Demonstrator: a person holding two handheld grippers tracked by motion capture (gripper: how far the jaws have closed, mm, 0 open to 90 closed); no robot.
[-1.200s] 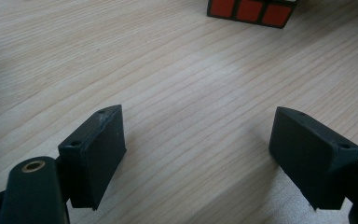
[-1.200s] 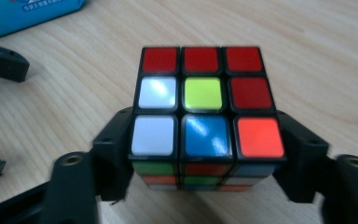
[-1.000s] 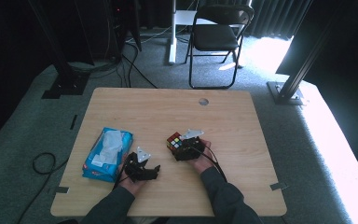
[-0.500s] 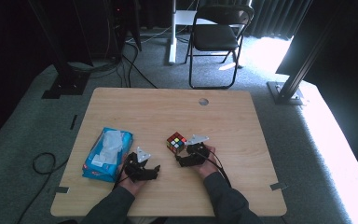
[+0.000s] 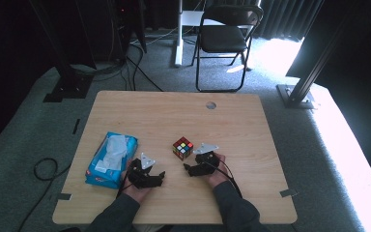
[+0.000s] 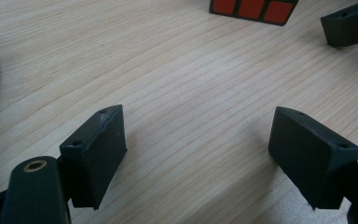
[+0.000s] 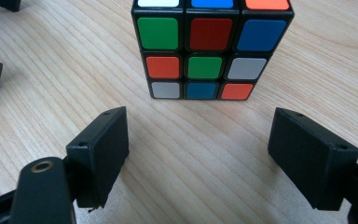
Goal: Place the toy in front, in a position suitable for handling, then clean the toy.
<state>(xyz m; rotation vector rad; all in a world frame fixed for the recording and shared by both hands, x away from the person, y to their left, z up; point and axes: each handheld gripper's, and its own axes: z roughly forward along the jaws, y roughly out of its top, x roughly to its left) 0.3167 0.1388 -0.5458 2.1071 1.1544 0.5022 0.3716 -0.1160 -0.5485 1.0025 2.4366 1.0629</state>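
Right now I'm lining the spread, empty right gripper [image 7: 198,158] up square on the puzzle cube [image 7: 205,51], left gripper [image 6: 196,156] idling spread and empty too.

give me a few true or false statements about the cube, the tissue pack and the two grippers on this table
1. The puzzle cube stands on the table, ahead of the right gripper. True.
2. The right gripper is clamped on the cube. False: its fingers are apart and the cube sits beyond them, untouched.
3. The blue tissue pack lies to the left of the left gripper in the high view. True.
4. The left gripper holds the tissue pack. False: its fingers are open over bare wood.
5. The cube rests on top of the tissue pack. False: they lie apart on the table.
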